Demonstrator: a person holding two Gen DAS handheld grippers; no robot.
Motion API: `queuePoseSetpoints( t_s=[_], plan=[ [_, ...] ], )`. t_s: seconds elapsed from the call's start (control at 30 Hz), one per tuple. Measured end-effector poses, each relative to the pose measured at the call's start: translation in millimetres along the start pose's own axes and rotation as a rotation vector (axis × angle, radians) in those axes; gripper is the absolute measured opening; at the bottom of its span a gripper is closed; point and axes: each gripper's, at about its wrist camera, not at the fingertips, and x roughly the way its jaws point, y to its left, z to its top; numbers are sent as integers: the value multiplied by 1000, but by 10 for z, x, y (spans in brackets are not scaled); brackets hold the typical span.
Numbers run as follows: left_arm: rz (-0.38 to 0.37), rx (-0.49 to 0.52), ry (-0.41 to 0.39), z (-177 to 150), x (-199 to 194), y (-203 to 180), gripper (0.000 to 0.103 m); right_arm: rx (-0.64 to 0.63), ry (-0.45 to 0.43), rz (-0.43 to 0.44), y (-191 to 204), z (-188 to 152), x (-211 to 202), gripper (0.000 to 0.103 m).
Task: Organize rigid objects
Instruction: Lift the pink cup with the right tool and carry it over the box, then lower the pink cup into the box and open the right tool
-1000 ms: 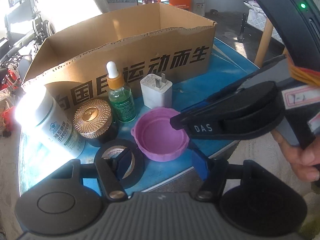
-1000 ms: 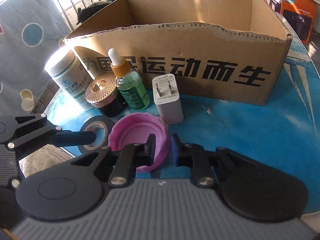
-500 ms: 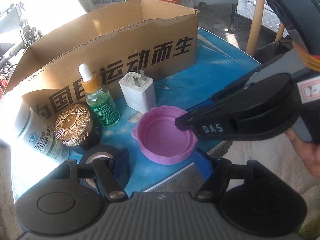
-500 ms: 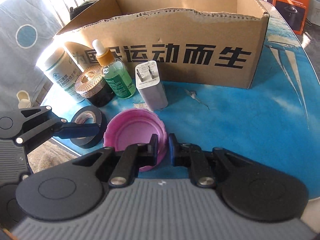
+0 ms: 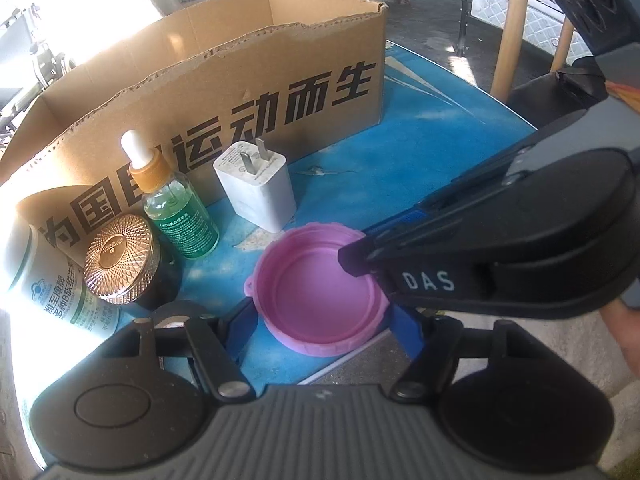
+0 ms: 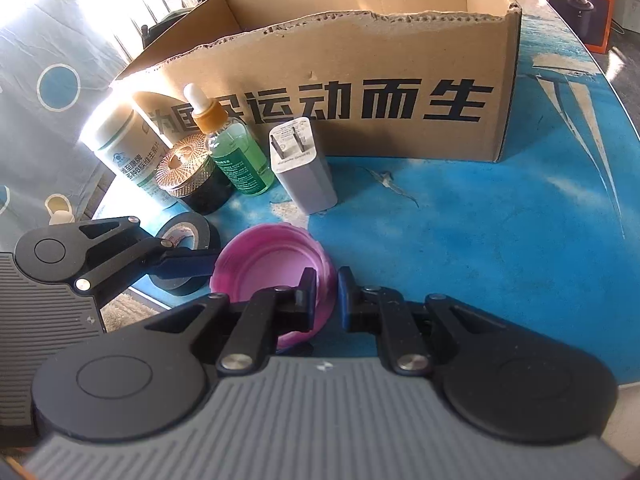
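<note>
Right hand-held gripper [image 6: 325,298], tilted downward, pinches the pink lid's [image 6: 272,256] rim.

Box [image 6: 360,92] at rear of tabletop [image 6: 480,240]; before it, left to right: bottle [image 6: 124,152], jar [image 6: 192,178], dropper [image 6: 232,152], charger [image 6: 304,168]. Lid [image 6: 272,264] nearest, tape roll [image 6: 188,236] apparently touching its left.

Home: bed [image 5: 532,20], wooden chair [image 5: 508,28]

On the blue tabletop [image 6: 500,240]: one open brown cardboard box [image 6: 360,92] at upper centre, one white pill bottle [image 6: 128,148] at left, one gold-lidded black jar [image 6: 192,180], one green glass dropper bottle [image 6: 236,152], one white plug charger [image 6: 304,172], one black tape roll [image 6: 188,236], one pink plastic lid [image 6: 276,256].
</note>
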Motion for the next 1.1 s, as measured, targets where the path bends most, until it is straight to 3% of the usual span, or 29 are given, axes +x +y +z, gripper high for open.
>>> queuePoseSetpoints(
  t_s=[0.27,0.43,0.6,0.73,0.9,1.1],
  plan=[
    [26,11,-33,1,-204,-56,72,10,-36,8,98,-6,-205,10],
    [71,13,-128,67,-621,-30,72,-45,-130,-10,330,73,-552,10],
    [135,1,-249,256,-1021,139,72,-135,-256,-12,598,353,-922,10],
    [195,-5,-300,485,-1176,364,72,-220,-321,-2,768,711,-1049,10],
    [217,-49,-265,851,-1180,793,72,-281,-304,69,877,1350,-930,11],
    [129,-147,-112,1235,-763,1489,72,-243,-124,164,799,2147,-395,12]
  ],
)
